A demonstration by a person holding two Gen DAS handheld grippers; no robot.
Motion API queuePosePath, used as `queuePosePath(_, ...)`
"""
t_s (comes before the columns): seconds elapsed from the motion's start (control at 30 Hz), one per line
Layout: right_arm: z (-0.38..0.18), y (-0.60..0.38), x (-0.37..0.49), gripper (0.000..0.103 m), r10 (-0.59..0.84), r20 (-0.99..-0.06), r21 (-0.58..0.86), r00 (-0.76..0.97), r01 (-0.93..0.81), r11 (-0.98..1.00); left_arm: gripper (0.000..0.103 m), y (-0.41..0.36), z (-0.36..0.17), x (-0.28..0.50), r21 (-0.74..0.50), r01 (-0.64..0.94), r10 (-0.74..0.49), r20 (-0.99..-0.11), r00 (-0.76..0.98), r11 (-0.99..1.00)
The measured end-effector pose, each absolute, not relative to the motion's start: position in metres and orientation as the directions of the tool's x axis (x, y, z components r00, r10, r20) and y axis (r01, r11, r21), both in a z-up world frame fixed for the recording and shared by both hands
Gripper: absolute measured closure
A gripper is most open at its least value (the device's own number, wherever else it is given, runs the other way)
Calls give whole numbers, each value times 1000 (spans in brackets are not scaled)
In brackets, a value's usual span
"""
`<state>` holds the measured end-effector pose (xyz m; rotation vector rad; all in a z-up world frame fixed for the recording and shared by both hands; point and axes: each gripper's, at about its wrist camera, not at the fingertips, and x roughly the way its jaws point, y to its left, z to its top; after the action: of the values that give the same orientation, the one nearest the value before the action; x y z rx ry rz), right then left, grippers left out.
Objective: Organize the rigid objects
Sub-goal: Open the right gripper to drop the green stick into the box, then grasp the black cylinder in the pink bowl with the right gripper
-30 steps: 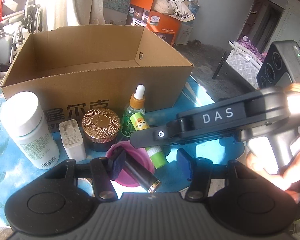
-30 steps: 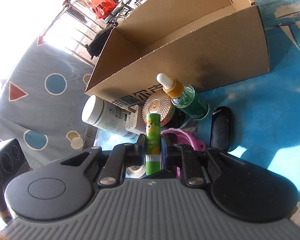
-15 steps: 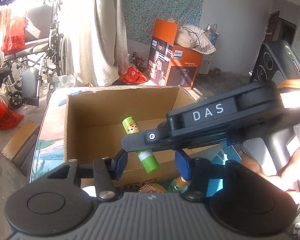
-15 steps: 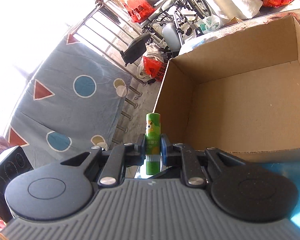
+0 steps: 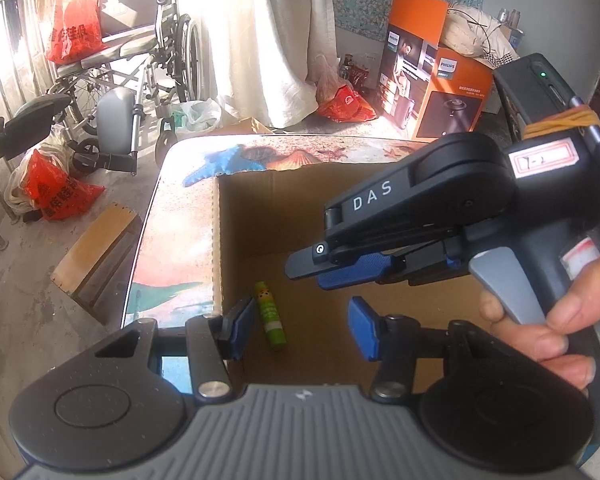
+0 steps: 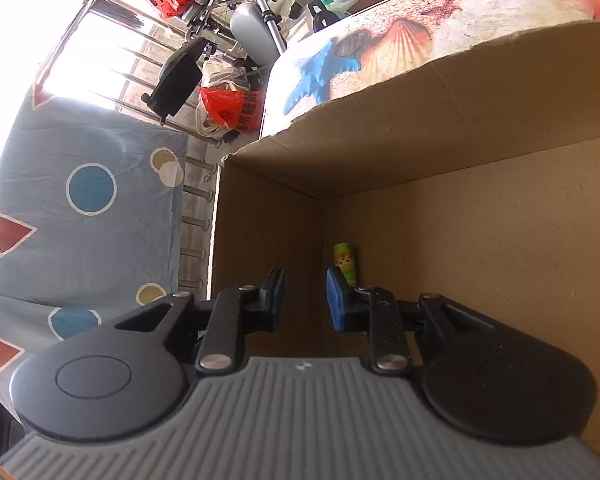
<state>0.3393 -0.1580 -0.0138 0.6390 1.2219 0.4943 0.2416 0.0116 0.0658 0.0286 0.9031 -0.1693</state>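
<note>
Green glue stick: a small green cylindrical tube (image 5: 271, 317) with a cartoon label is lying on the floor of the open brown cardboard box (image 5: 292, 216), close to the box's left wall and near a corner; in the right wrist view the same tube (image 6: 345, 263) is lying just beyond the fingertips, touching neither pad.
Right gripper: the black two-finger tool with blue pads (image 6: 304, 300) is hanging over the inside of the box, its jaws opening with only a narrow gap and nothing between them; seen from the left wrist view (image 5: 340, 270), it is reaching in from the right, above the tube.
Hand: a person's hand (image 5: 548, 320) is wrapping around the grey trigger of the right gripper's handle.
Left gripper: the second black tool with blue pads (image 5: 300, 328) is standing moderately apart and empty over the box's near edge; the tube is lying just beside its left pad, lower down on the box floor.
Table: the box is sitting on a tabletop printed with a starfish and seashells (image 5: 260, 156).
Background: a wheelchair (image 5: 140, 76) and an orange appliance carton (image 5: 428, 68) are standing on the floor beyond the table.
</note>
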Motion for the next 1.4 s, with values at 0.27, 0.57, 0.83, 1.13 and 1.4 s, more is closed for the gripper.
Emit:
queuePosePath(0.27,10,-194,292,74,685,-652,707,325,-65,704,50,18,86,204,-84,183,-184,-744,643,980)
queuePosePath(0.57,49,-281,153,73,666,-592,657,454,-207,725,46,1,91,104,-185,313,-347,-709,614,931)
queuePosePath(0.83,-10,-281,84,74,673,-635,665,379,-175,726,48,-28,25,68,-293,377,-447,-783,433,878)
queuePosePath(1.13,-51,-245,92,76,629,-728,612,272,-156,775,49,-45,-21,75,-337,373,-467,-812,350,865)
queuePosePath(1.4,-65,-226,103,80,597,-772,577,217,-154,802,52,-54,-34,90,-353,365,-473,-819,324,862)
